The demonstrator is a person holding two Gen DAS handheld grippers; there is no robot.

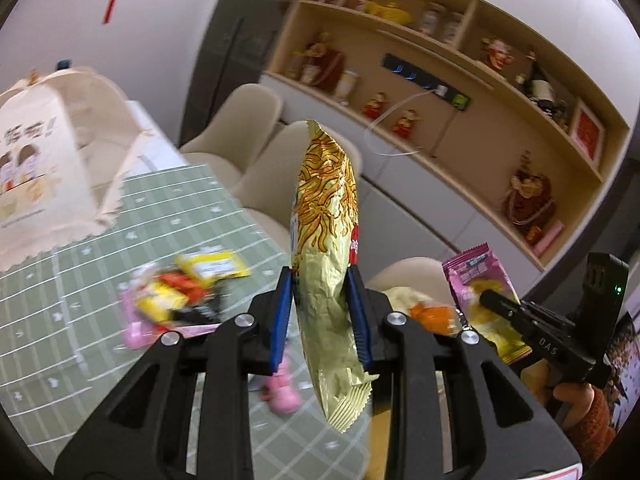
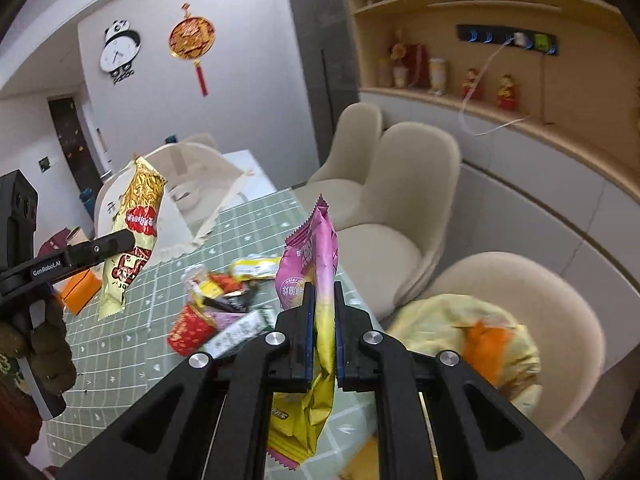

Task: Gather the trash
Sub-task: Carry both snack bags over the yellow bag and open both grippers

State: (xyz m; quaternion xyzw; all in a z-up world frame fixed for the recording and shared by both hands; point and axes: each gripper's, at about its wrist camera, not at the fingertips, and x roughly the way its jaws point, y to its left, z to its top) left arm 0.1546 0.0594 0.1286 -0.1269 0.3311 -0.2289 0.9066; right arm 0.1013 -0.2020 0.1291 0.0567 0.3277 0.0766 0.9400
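Observation:
My left gripper (image 1: 320, 276) is shut on a gold noodle-snack packet (image 1: 326, 216) and holds it upright above the green checked table (image 1: 60, 280); the packet also shows in the right wrist view (image 2: 134, 236). My right gripper (image 2: 324, 292) is shut on a pink-and-yellow snack packet (image 2: 316, 248), held upright over the table's edge; this packet also shows in the left wrist view (image 1: 484, 292). A pile of wrappers (image 2: 224, 300) lies on the table between the grippers, also seen in the left wrist view (image 1: 184, 292).
A cream paper bag (image 1: 44, 160) with its mouth open lies at the far side of the table. A yellow-and-orange plastic bag (image 2: 468, 336) rests on the nearest cream chair (image 2: 560, 300). More chairs (image 2: 416, 168) and wall shelves (image 1: 460, 92) stand beyond the table.

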